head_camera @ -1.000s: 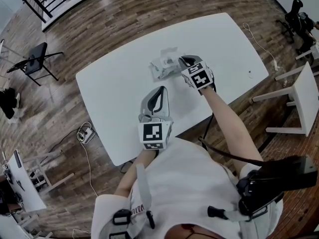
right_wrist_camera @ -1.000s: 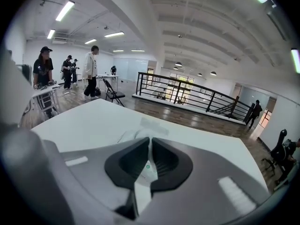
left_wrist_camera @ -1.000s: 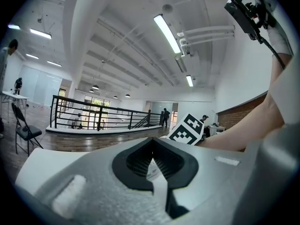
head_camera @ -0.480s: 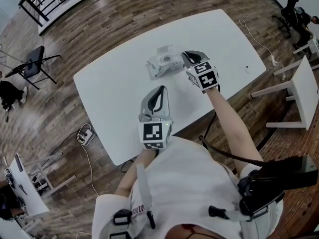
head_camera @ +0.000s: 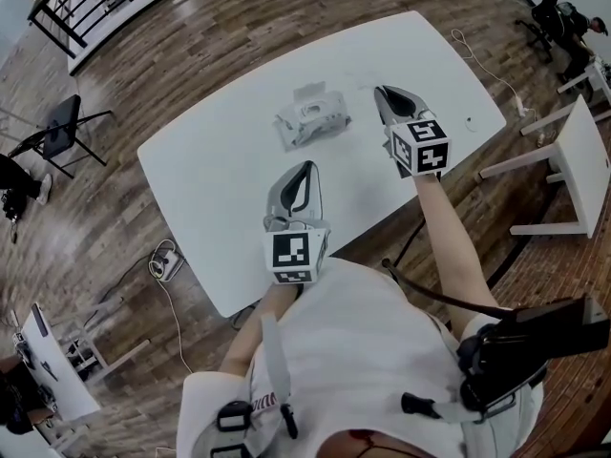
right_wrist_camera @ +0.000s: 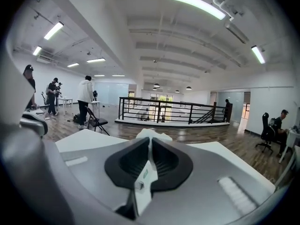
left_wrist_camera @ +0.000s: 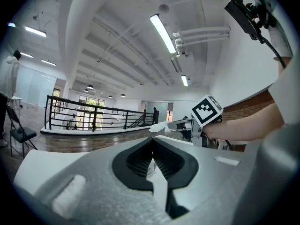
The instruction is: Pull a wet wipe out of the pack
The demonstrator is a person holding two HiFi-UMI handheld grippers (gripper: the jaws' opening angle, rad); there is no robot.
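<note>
The thin white wet wipe (right_wrist_camera: 151, 134), likely limp and easily torn, is pinched by its edge in the right gripper (right_wrist_camera: 149, 143), while the jaws of the left gripper (left_wrist_camera: 153, 145) meet empty.

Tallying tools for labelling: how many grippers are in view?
2. The left gripper hangs over the table's near part, jaws together; the right gripper is to the right of the wipe pack, shut on a white wipe. None seems hidden.

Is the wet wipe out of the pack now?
Out: the right gripper's jaws pinch the wet wipe, apart from the pack on the table.
</note>
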